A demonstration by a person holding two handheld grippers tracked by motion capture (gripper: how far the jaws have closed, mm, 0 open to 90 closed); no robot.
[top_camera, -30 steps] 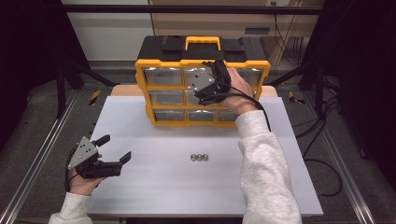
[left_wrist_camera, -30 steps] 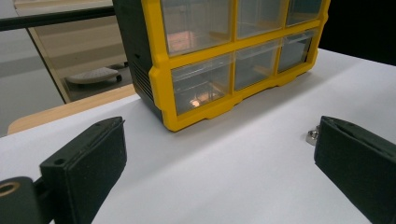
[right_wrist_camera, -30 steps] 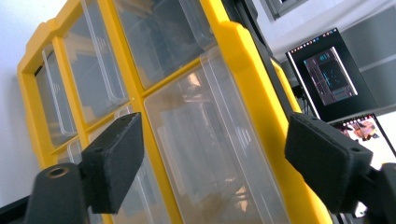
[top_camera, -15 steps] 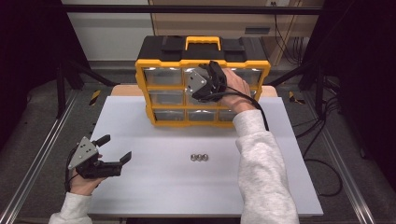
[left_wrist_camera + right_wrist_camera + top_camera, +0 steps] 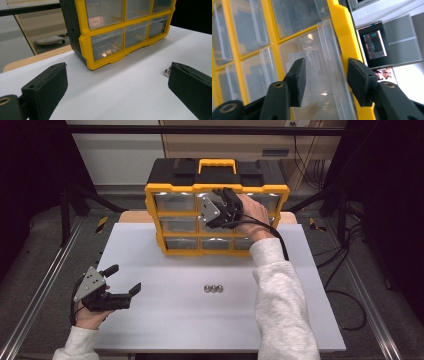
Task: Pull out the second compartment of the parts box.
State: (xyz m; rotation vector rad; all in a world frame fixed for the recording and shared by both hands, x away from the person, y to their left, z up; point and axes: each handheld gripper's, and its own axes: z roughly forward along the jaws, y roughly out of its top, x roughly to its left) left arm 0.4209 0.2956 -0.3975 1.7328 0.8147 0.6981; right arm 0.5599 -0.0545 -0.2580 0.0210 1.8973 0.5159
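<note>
- We judge the work barely begun: every drawer of the organizer (image 5: 217,217) sits flush, and the three nuts (image 5: 213,288) lie loose on the table (image 5: 165,330), well in front of it.
- The right gripper (image 5: 231,200), turned sideways at the top middle drawer (image 5: 329,82), has just been closing; its jaws straddle the drawer's lip, not yet pressing.
- The left gripper (image 5: 125,282) rests front-left of the organizer, jaws wide, empty.
</note>
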